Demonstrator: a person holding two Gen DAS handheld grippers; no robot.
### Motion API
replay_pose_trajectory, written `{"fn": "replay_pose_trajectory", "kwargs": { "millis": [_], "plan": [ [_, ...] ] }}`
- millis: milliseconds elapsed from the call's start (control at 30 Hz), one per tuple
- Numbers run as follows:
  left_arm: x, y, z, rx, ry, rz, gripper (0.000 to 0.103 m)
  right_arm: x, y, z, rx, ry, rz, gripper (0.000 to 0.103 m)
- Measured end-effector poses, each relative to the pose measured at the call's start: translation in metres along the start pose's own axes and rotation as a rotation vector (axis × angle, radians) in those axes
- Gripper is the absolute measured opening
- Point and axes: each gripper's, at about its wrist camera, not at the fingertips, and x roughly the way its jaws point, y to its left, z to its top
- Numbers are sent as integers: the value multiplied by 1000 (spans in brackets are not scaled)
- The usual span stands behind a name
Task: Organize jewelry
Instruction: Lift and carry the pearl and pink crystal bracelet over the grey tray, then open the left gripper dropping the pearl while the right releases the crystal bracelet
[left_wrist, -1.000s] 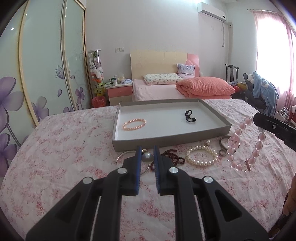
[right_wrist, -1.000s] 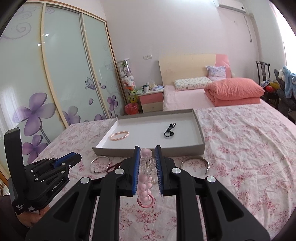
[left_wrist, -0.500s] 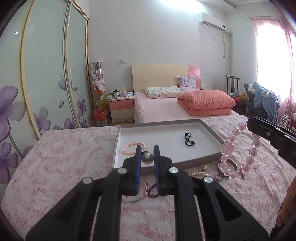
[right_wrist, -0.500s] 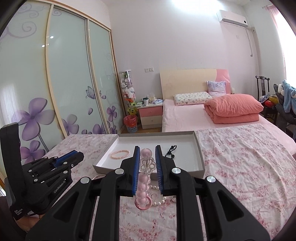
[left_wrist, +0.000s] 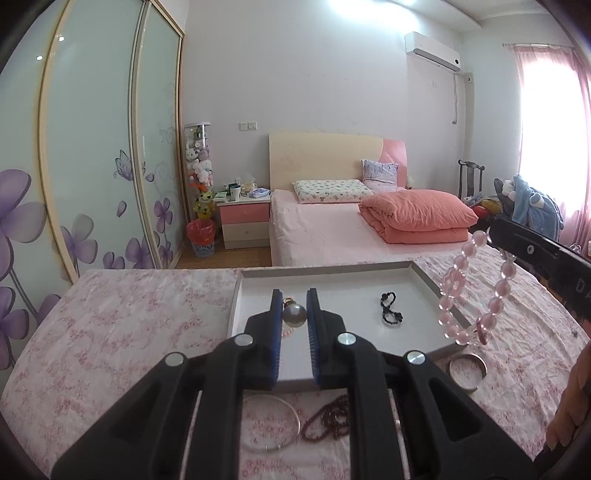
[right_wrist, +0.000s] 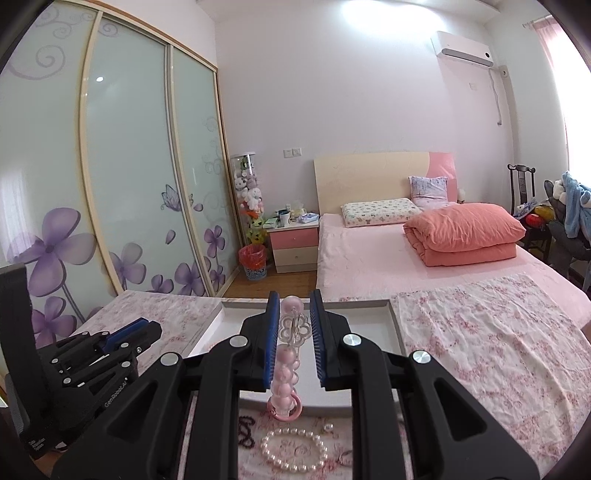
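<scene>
My left gripper (left_wrist: 294, 304) is shut on a grey pearl (left_wrist: 294, 315) and hangs over the near part of the shallow grey tray (left_wrist: 332, 268). A black bracelet (left_wrist: 389, 314) lies in the tray, and a peach bead bracelet (left_wrist: 289, 331) shows partly behind my fingers. My right gripper (right_wrist: 293, 308) is shut on a pink bead bracelet (right_wrist: 290, 363), which dangles over the tray's near edge (right_wrist: 394, 325). The left wrist view shows that bracelet (left_wrist: 476, 291) hanging from the right gripper (left_wrist: 496, 232) at the tray's right corner.
On the floral cloth in front of the tray lie a thin silver bangle (left_wrist: 271, 424), dark red beads (left_wrist: 328, 417), a metal bangle (left_wrist: 467, 371) and a white pearl bracelet (right_wrist: 295, 454). A bed with an orange quilt (right_wrist: 465, 236) stands beyond. A hand (left_wrist: 569, 413) is at the right edge.
Both grippers have risen and moved forward toward the tray, carrying the grey pearl and the pink bracelet. The loose pieces on the cloth now lie below and behind the fingertips.
</scene>
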Motion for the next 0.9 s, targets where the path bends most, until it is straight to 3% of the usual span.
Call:
{"fn": "replay_pose_trajectory", "kwargs": {
  "millis": [267,567,900],
  "plan": [
    [54,4,14,0,22,20,14,53,-12,7,25,47,-24,18],
    [114,3,8,0,92,7,14,116,-24,-6,70,167,-30,18],
    [155,2,7,-2,154,-6,17,133,-39,-17,131,245,-25,20]
  ]
}}
